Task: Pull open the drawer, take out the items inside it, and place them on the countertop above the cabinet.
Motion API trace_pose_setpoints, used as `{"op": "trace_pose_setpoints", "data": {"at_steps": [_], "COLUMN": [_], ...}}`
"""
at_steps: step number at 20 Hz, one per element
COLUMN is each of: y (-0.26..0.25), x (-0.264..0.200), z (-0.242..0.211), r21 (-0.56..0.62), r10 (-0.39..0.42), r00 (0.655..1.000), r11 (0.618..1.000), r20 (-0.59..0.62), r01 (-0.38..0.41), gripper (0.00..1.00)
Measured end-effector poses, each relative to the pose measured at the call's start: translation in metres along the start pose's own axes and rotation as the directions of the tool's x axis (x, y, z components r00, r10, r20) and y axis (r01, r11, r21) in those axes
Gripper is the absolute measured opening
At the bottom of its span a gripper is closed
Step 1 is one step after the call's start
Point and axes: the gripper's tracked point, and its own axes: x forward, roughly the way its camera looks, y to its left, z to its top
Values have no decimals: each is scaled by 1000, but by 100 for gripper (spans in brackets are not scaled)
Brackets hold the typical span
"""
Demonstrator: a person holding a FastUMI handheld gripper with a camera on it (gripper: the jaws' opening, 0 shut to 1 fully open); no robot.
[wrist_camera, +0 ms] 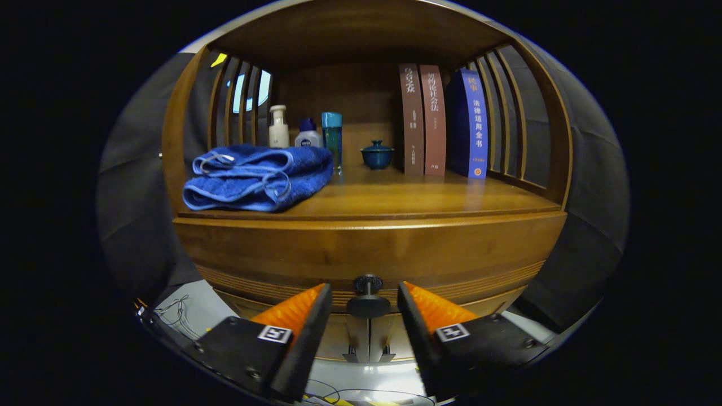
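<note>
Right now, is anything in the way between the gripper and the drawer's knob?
No, nothing visible blocks it. The gripper is open, and the drawer knob sits right between its two fingers, neither one touching it yet. The drawer is shut. The blue towel lies up on the countertop, well clear.

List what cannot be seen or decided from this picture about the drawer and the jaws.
- Drawer contents: hidden, gripper view, behind its shut wooden front.
- Gripper: jaws open either side of the knob; touching or apart cannot be told.
- Bottles behind the blue towel: lower parts hidden by the towel.
</note>
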Motion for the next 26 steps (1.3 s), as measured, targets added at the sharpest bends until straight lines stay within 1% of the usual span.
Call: {"op": "trace_pose_setpoints", "data": {"at_steps": [1, 2, 3, 5, 6, 8, 9, 12, 14, 17, 21, 26], "y": [0, 2, -1, -4, -4, -5, -5, -3, -4, -3, -3, -4], "x": [5, 9, 12, 10, 15, 14, 14, 13, 10, -1, -29, -76], "z": [-3, -6, -10, -4, -10, -9, -11, -10, -11, -14, -25, -42], "r21": [-1, 3, -2, 7, 6, -18, -24, 8, -19, -5, -18, -7], "r10": [0, 6, -8, -21, -19, -26, -22, 9, -7, -7, -5, 1], "r00": [1000, 1000, 1000, 1000, 1000, 1000, 1000, 1000, 999, 998, 996, 992], "r11": [1000, 1000, 1000, 1000, 1000, 1000, 999, 1000, 1000, 1000, 1000, 1000], "r20": [-8, -19, -24, -12, -14, -18, -23, -30, -42, -62, -88, -127], "r01": [0, -6, 8, 21, 20, 25, 21, -9, 6, 7, 4, -2], "gripper": [70, 67, 67, 55, 49, 43, 33, 33, 33, 33, 33, 33]}}
